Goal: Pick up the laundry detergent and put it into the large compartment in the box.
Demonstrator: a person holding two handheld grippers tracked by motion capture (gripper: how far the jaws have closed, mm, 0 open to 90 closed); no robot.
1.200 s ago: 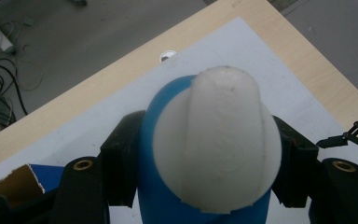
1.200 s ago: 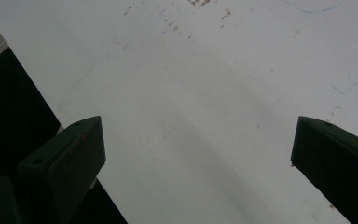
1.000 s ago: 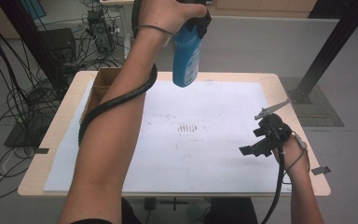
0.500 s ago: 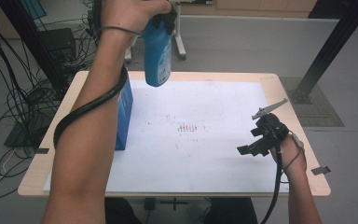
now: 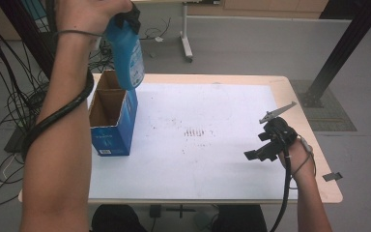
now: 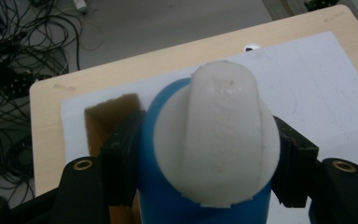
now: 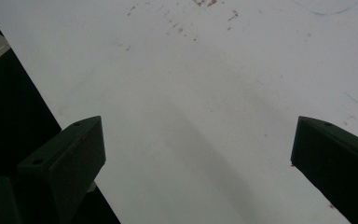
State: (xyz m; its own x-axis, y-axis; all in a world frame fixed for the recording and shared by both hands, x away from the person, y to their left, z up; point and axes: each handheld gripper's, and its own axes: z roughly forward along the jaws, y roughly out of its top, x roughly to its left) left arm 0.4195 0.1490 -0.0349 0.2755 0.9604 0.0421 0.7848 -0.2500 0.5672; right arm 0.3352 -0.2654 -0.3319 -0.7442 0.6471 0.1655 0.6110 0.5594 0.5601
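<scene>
**Inspector:** Bottle position first. Where is the blue bottle (image 5: 127,58) at this moment?

**Assistant:** Held in the air at the far left of the table (image 5: 270,193), above the open top of the blue cardboard box (image 5: 112,129). In the high view its lower end hangs over the box's far right corner, and the bottle leans a little. It has not entered the box.

**Inspector:** What carries it?

**Assistant:** The left gripper (image 5: 128,17), clamped on the bottle. In the left gripper view a black jaw presses on each side of the blue body just below the white cap (image 6: 216,135), with the box's brown inside showing to the left behind the bottle.

**Inspector:** Condition of the box?

**Assistant:** Upright on the white sheet (image 5: 212,159) that covers the tabletop, near its left edge, flaps open and the brown interior visible. Whether anything lies inside cannot be told.

**Inspector:** And the right gripper (image 5: 263,150)?

**Assistant:** At the right side of the table, near its front, well apart from bottle and box. Its jaws stand wide apart in the right gripper view, with nothing between them but bare white sheet marked by small reddish specks. A cable (image 5: 286,193) trails from it back along the person's forearm.

**Inspector:** Anything else on the surface?

**Assistant:** A faint patch of small dark marks (image 5: 195,133) near the middle of the sheet.
</scene>
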